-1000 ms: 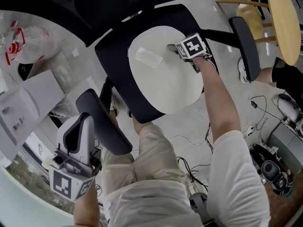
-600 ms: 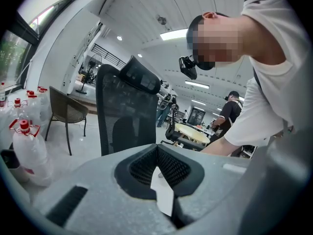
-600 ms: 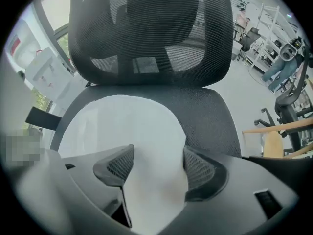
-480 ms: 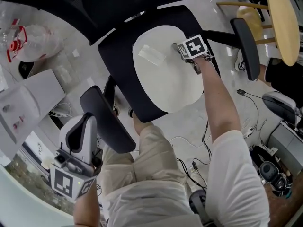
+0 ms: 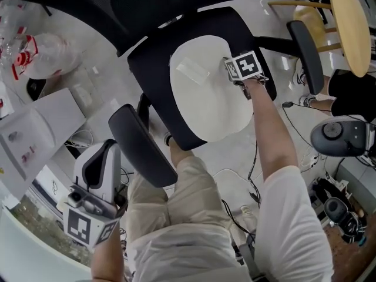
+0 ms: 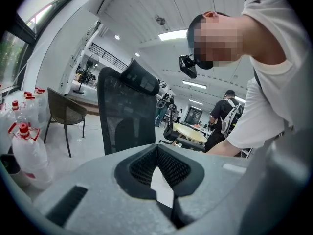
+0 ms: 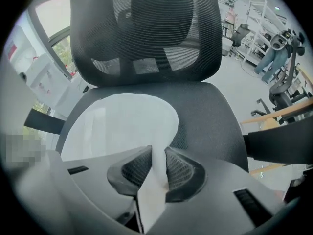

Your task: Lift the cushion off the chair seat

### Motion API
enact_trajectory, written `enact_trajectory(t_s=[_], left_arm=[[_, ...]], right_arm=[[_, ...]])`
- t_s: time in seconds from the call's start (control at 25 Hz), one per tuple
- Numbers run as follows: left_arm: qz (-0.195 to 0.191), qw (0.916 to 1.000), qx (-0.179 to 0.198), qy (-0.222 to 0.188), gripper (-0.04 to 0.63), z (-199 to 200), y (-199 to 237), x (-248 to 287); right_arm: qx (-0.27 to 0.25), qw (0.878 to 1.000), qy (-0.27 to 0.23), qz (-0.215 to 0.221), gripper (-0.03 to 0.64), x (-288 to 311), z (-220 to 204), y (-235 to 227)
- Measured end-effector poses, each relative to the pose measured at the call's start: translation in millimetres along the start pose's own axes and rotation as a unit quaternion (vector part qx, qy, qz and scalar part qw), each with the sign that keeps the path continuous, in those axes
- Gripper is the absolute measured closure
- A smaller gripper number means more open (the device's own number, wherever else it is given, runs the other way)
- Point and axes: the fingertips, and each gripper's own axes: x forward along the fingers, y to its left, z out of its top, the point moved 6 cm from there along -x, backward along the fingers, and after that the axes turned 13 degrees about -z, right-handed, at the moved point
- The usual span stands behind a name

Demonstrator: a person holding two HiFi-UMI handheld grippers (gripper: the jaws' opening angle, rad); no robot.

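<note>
Right gripper view shows what head view hides: right tongs (image 7: 155, 168) closing on the edge of the white cushion (image 7: 122, 126), pads touching it. Cushion lies on the chair seat (image 7: 210, 116); left tongs (image 6: 157, 148) pressed together, empty.

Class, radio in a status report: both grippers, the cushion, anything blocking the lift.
Right gripper fingers closing on cushion edge. Left gripper shut, empty, held aside. Cushion lying on chair seat. Nothing above blocking.
</note>
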Motion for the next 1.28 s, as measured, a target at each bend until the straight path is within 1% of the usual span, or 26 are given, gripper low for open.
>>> enact_trajectory(t_s=[0.24,0.4,0.48,0.92,1.16,1.28], left_arm=[[-0.013,0.9998,0.015,-0.003,0.578,22,3,-7],[-0.027,0.9994,0.022,-0.003,0.578,31,7,-10],[-0.034,0.9992,0.022,-0.004,0.578,34,8,-10],[-0.091,0.9953,0.034,-0.007,0.578,60,4,-2],[-0.121,0.9920,0.037,-0.007,0.578,68,1,-1],[-0.132,0.9906,0.037,-0.006,0.578,70,-2,2]], right_arm=[[0.048,0.999,0.008,0.004,0.541,-21,-13,7],[0.043,0.999,0.011,-0.005,0.551,-32,-18,13],[0.049,0.999,0.008,-0.007,0.554,-39,-18,13],[0.102,0.994,-0.036,-0.012,0.561,-103,-12,17],[0.151,0.987,-0.058,-0.025,0.561,-142,-19,21],[0.156,0.984,-0.075,-0.031,0.561,-168,-19,27]])
